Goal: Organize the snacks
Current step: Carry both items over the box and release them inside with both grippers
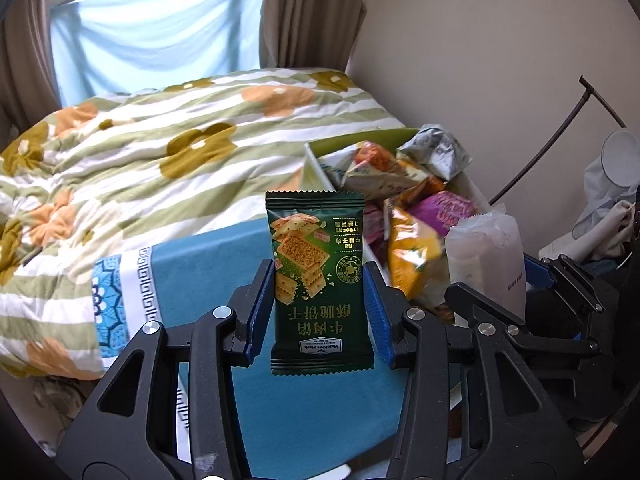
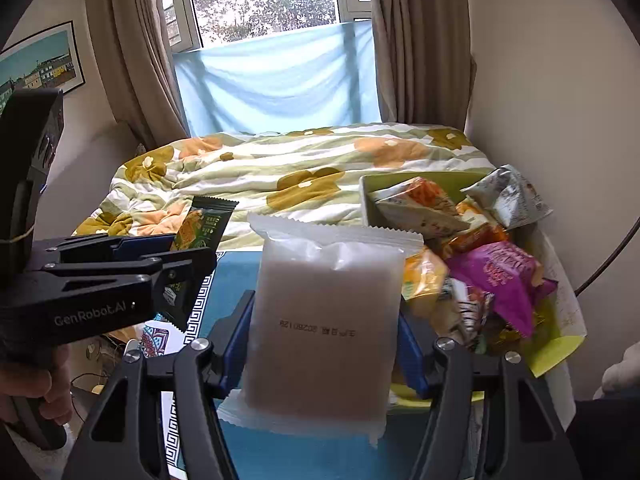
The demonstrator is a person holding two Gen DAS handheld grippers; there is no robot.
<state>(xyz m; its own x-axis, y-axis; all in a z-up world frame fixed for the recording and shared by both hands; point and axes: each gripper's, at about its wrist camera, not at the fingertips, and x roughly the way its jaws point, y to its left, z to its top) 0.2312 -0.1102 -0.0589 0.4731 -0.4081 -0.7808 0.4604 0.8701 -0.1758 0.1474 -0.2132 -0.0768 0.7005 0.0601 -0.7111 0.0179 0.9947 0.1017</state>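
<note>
Both hands loaded. My left gripper [image 1: 320,300] is clamped on the green pack [image 1: 318,280], blue pads pressing its 2 long edges; the pack stands upright, long axis running 12 to 6, print upside down. My right gripper [image 2: 324,344] is clamped the same way on the white pack [image 2: 326,320], also upright, its long axis 12 to 6, crimped end at 12.

The box [image 1: 316,160] of snacks is what the next move turns on. From the left gripper it lies at about 2 o'clock, near, with the right gripper and its white pack sitting between. From the right gripper it lies at about 2 o'clock too, just beside (the purple bag [image 2: 500,276] and yellow bag [image 2: 424,280] nearly touch the white pack's right edge). So I judge the right hand the nearer one to the box.

The box looks heaped, bags tilted every way. Below both packs is the blue cloth [image 1: 216,272], with the quilt [image 1: 160,140] beyond at 12. Whether these packs are headed into the box or onto the cloth, I cannot tell.
</note>
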